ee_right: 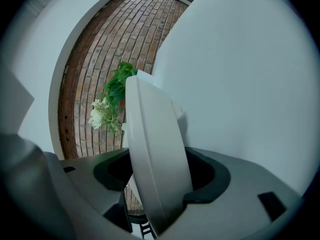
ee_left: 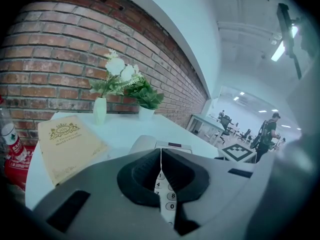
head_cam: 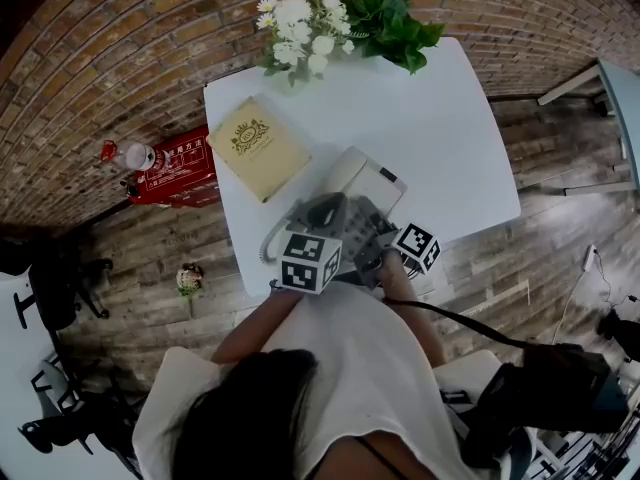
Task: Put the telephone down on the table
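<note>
The telephone [head_cam: 365, 180], white with a small dark display [ee_left: 174, 145], lies on the white counter [head_cam: 450, 118] close to its near edge, just right of a tan book [head_cam: 257, 148] with a gold crest. Both tongs are at the telephone's near side, their marker cubes [head_cam: 310, 261] side by side above the counter's edge.

The right tongs [ee_right: 160, 176] are turned on their side, one jaw over the telephone's near right edge and one under it, and they stand wide. The telephone's body runs edge-on between the jaws. It leans on the lower jaw, while a dark gap shows at the upper pad [ee_right: 112, 171], so the pads do not press it. The far end of the telephone is down on the counter; whether the near edge touches it too cannot be made out.

The left tongs [ee_left: 161, 156] are narrow, the tips together with nothing between them. Through the sliver below the tips the telephone's keypad [ee_left: 170, 193] shows. A pale cord [head_cam: 266, 244] curls off the telephone's left side toward the near edge.

At the counter's far edge stand white flowers [head_cam: 297, 30] in a vase [ee_left: 100, 110] and, right of them, a leafy green plant [head_cam: 395, 18]. On the wooden floor [head_cam: 150, 258] left of the counter lie a red box [head_cam: 170, 173] and a bottle [head_cam: 130, 155]. The person [head_cam: 350, 368] in a white top stands at the near side.
</note>
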### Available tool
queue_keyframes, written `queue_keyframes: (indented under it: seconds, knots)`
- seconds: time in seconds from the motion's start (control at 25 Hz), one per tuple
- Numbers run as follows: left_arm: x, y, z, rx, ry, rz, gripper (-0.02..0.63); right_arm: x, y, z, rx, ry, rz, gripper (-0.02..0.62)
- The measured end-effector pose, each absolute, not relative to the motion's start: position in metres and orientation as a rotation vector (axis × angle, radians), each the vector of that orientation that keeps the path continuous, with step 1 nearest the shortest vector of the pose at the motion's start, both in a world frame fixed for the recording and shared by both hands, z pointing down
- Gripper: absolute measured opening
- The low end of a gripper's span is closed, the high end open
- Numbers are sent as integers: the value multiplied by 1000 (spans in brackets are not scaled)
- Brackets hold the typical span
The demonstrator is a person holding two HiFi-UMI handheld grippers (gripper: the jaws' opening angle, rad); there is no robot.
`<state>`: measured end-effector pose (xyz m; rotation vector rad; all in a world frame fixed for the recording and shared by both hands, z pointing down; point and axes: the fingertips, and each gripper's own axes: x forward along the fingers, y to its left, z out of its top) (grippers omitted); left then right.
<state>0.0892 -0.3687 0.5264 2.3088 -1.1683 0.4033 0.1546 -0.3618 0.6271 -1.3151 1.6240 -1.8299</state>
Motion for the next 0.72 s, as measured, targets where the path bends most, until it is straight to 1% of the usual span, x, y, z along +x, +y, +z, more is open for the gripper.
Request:
queue_keyframes:
  seconds: [0.48,0.72]
  knots:
    - [86,-367,533,2277,-1181,404,25,183,-358,623,-1466,1547,-1707,305]
    - [89,-366,535,2272,-1179,401,26,204,-361,620,-1524,1496,-1576,305]
